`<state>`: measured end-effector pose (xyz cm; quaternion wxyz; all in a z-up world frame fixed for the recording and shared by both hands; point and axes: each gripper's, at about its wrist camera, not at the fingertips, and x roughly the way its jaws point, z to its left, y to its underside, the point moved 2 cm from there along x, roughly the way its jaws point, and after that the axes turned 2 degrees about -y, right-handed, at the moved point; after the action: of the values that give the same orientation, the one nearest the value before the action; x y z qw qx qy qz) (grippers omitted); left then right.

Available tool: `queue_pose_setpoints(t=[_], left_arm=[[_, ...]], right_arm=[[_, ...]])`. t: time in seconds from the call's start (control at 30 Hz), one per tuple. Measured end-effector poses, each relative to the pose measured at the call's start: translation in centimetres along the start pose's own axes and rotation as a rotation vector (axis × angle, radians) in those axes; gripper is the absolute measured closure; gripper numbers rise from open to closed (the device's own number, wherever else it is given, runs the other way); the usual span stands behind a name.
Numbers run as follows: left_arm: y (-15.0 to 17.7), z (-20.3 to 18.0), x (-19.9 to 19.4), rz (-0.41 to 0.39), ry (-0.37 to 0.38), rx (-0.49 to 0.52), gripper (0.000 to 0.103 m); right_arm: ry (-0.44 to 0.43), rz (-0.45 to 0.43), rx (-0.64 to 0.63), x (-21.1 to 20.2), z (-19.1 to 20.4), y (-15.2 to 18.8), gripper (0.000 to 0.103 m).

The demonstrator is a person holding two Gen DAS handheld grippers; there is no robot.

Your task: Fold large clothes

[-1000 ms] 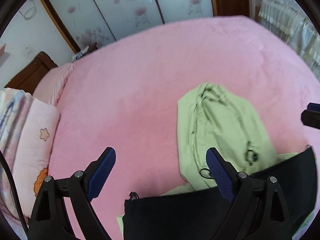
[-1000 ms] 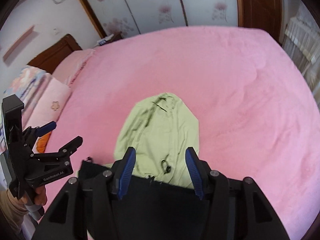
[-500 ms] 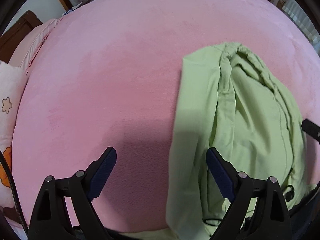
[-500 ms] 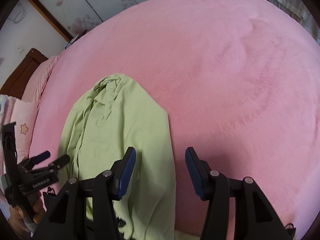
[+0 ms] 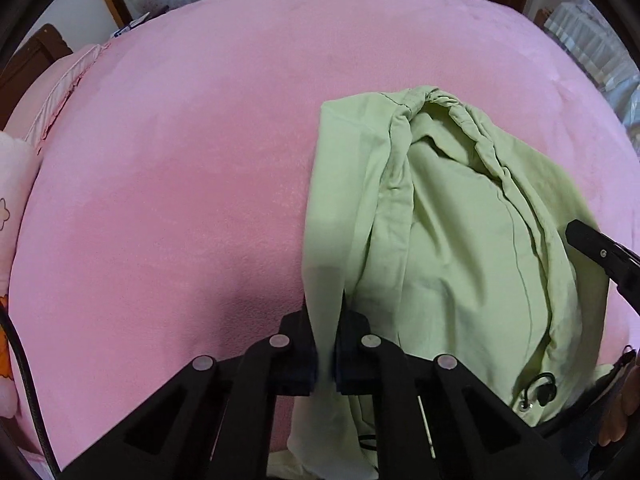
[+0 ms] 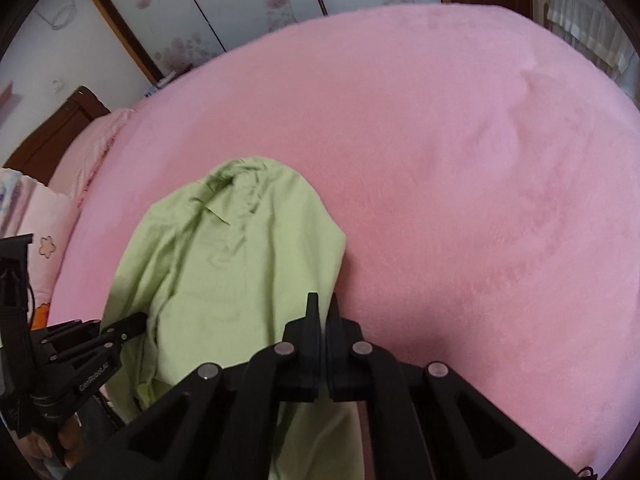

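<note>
A light green garment (image 5: 460,240) with a drawstring lies crumpled on the pink bed (image 5: 180,160). It also shows in the right wrist view (image 6: 232,264). My left gripper (image 5: 326,320) is shut on the garment's left edge near the bed's front. My right gripper (image 6: 324,312) is shut on the garment's right edge. The left gripper also shows in the right wrist view (image 6: 124,330), at the garment's left side. The tip of the right gripper shows in the left wrist view (image 5: 592,244). The garment's near end hangs below both grippers and is partly hidden.
A pink pillow with flower prints (image 6: 44,240) lies at the left by the wooden headboard (image 6: 60,132). Wardrobe doors with flower patterns (image 6: 260,4) stand behind the bed. A curtain (image 5: 592,48) hangs at the far right. The bed (image 6: 480,160) spreads right of the garment.
Both grippers were open half a second ago. Both have now shut on the garment's side edges, left on the left edge, right on the right edge.
</note>
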<state>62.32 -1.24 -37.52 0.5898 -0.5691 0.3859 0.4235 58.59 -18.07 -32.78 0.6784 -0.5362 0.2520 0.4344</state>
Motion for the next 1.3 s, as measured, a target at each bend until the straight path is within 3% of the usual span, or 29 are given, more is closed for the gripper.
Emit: queue_pose_setpoints(t=[0.3, 0.53, 0.8, 0.87, 0.93, 1.1, 1.3], left_arm=[[3.1, 3.0, -7.2, -0.109, 0.115, -0.030, 0.099], [10.3, 5.5, -11.5, -0.157, 0.229, -0.039, 0.099], [20.1, 4.7, -9.5, -0.039, 0.261, -0.017, 0.095], [21.4, 4.7, -9.0, -0.015, 0.271, -0.029, 0.095], [22.5, 5.1, -8.1, 0.031, 0.265, -0.042, 0.092], [26.8, 6.2, -7.2, 0.140, 0.335, -0.145, 0.092], [30.9, 7.2, -8.9, 0.166, 0.406, -0.273, 0.091]], right_arm=[[-0.076, -0.193, -0.181, -9.7, 3.6, 3.0, 0.102], [-0.089, -0.285, -0.265, -15.4, 3.1, 10.0, 0.102], [0.011, -0.128, -0.165, -14.2, -0.2, 19.6, 0.097], [0.023, -0.085, -0.139, -14.4, -0.8, 21.4, 0.086], [0.009, -0.035, -0.104, -14.8, -1.4, 23.2, 0.077], [-0.029, 0.033, -0.028, -17.0, -2.0, 25.9, 0.071], [-0.146, 0.046, 0.083, -19.8, -2.0, 27.9, 0.056]])
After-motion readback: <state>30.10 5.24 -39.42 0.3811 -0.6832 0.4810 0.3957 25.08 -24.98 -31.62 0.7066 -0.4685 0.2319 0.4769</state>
